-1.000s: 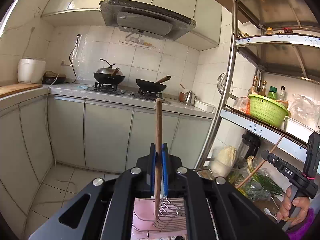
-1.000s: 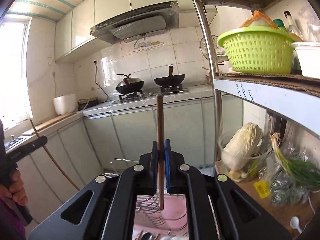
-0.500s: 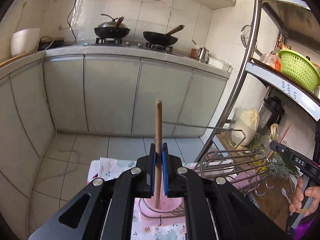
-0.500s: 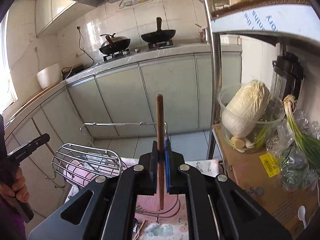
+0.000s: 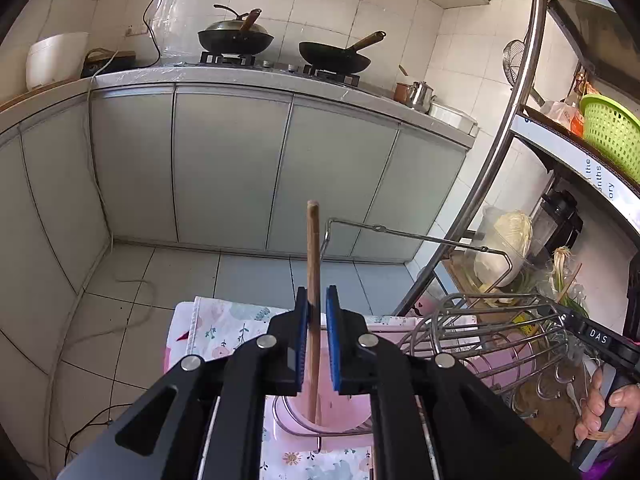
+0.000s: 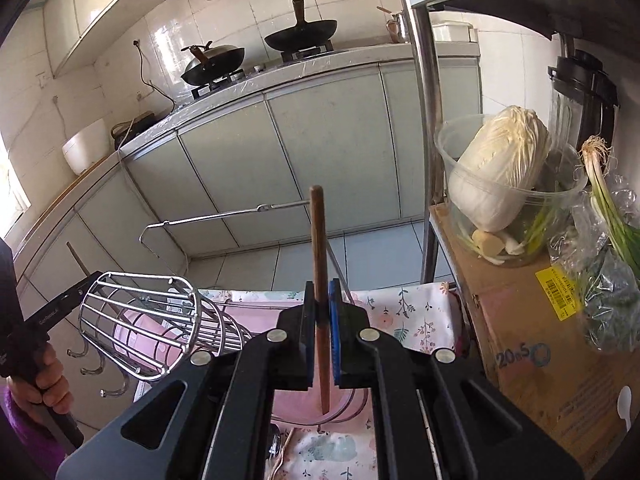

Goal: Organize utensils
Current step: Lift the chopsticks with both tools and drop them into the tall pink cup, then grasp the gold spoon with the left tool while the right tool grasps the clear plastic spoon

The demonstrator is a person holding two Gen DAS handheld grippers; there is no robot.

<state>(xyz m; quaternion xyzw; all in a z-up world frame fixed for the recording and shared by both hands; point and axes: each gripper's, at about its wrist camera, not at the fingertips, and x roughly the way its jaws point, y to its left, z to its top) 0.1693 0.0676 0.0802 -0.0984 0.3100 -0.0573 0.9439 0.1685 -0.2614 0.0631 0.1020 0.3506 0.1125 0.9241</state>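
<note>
Here, my left tongs stand slightly spread, their jaws having just been opening, and a light wooden chopstick stands upright between the blue pads; it leans against the left pad with a clear gap at the right one. Its lower end hangs over a pink cup ringed by wire, just below the tongs.

My right tongs are pressed together on a darker wooden chopstick, also upright, its lower tip over the same pink cup.

Both sit above a desk covered by a floral cloth. On its left part a chrome wire basket lies tilted on its side, part of a wire rack with hooks and a long wire handle rising behind. A hand at the left edge grips the other tool's handle.

Beyond the desk's right edge, a cardboard box on a shelf carries a clear tub with a napa cabbage and bagged spring onions. Farther off, grey cabinet doors run under a stove bearing two black woks.
</note>
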